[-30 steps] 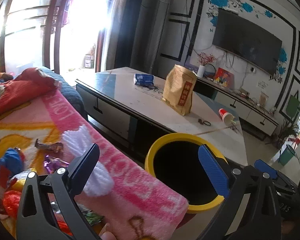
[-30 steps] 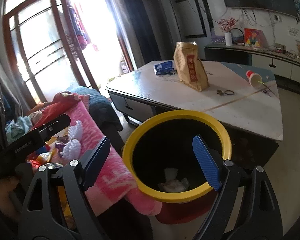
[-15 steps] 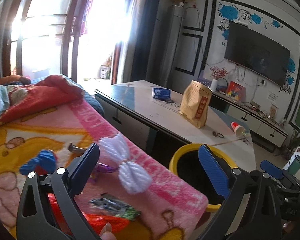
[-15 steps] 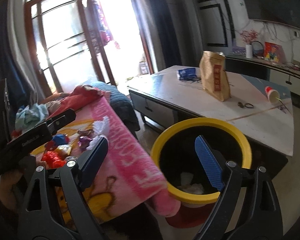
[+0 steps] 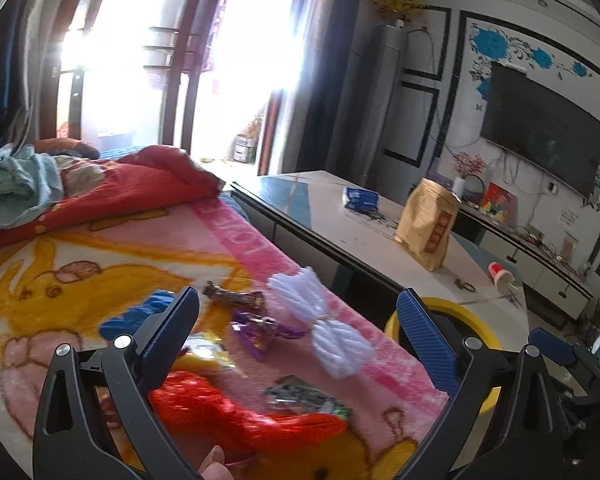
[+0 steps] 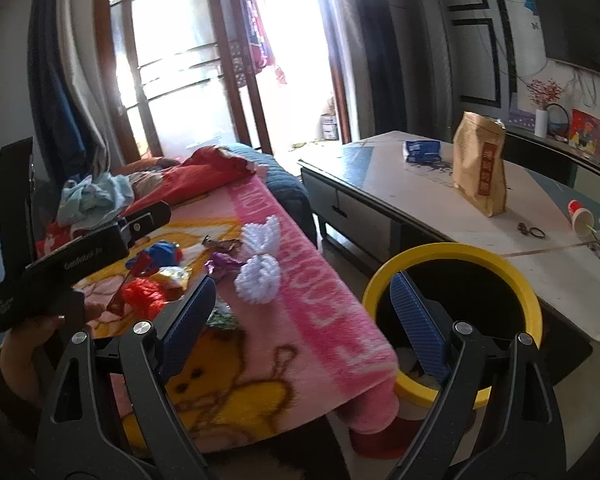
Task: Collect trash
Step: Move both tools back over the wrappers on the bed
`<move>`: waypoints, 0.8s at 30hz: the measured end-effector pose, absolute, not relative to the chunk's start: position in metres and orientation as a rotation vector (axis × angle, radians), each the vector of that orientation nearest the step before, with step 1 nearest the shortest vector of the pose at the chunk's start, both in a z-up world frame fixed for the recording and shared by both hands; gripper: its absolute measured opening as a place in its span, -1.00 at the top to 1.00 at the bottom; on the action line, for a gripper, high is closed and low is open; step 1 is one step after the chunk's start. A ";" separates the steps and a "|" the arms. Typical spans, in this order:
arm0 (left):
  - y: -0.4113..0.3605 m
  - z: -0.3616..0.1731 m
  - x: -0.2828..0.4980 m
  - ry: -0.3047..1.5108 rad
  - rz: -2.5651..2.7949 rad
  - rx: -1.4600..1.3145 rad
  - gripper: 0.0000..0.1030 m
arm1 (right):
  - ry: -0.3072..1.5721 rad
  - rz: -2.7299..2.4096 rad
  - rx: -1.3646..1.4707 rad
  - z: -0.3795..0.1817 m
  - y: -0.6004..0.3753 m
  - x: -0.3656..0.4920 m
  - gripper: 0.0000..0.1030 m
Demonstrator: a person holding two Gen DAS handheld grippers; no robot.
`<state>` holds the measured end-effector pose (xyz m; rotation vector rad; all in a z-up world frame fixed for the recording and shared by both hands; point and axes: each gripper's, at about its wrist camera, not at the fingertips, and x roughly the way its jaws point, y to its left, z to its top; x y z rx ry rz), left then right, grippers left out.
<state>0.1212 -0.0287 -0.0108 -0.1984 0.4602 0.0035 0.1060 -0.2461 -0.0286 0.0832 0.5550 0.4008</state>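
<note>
Several wrappers lie on the pink blanket [image 5: 260, 248]: a brown one [image 5: 232, 298], a purple one [image 5: 260, 328], a green-silver one [image 5: 300, 396], a red one [image 5: 236, 416] and a blue one [image 5: 132, 320]. A white yarn bow [image 5: 320, 316] lies beside them. My left gripper [image 5: 300, 332] is open and empty, low over the wrappers. My right gripper [image 6: 300, 312] is open and empty, between the blanket's edge and the yellow-rimmed bin [image 6: 456, 252]. The bin [image 5: 480, 324] holds some white paper. The left gripper's body [image 6: 72, 252] shows in the right wrist view.
A low white table [image 6: 440, 208] stands behind the bin with a brown paper bag [image 6: 480, 168], a blue packet [image 6: 422, 150] and a tipped red-and-white cup [image 6: 580, 216]. Red bedding and clothes [image 5: 100, 192] lie at the blanket's far end. A TV [image 5: 540, 136] hangs on the wall.
Both grippers have swung left, away from the bin and over the blanket. The wrappers now lie between the left gripper's fingers. Both stay open.
</note>
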 end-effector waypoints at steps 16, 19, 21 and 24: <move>0.041 -0.013 0.099 0.455 0.139 -0.256 -0.87 | 0.601 0.542 -0.013 -0.035 -0.184 0.094 -0.57; 0.052 -0.013 0.095 0.455 0.158 -0.258 -0.87 | 0.614 0.569 -0.032 -0.037 -0.172 0.092 -0.57; 0.058 -0.014 0.093 0.456 0.172 -0.256 -0.87 | 0.620 0.589 -0.045 -0.037 -0.163 0.090 -0.57; 0.066 -0.017 0.089 0.464 0.187 -0.256 -0.87 | 0.637 0.615 -0.060 -0.040 -0.152 0.087 -0.57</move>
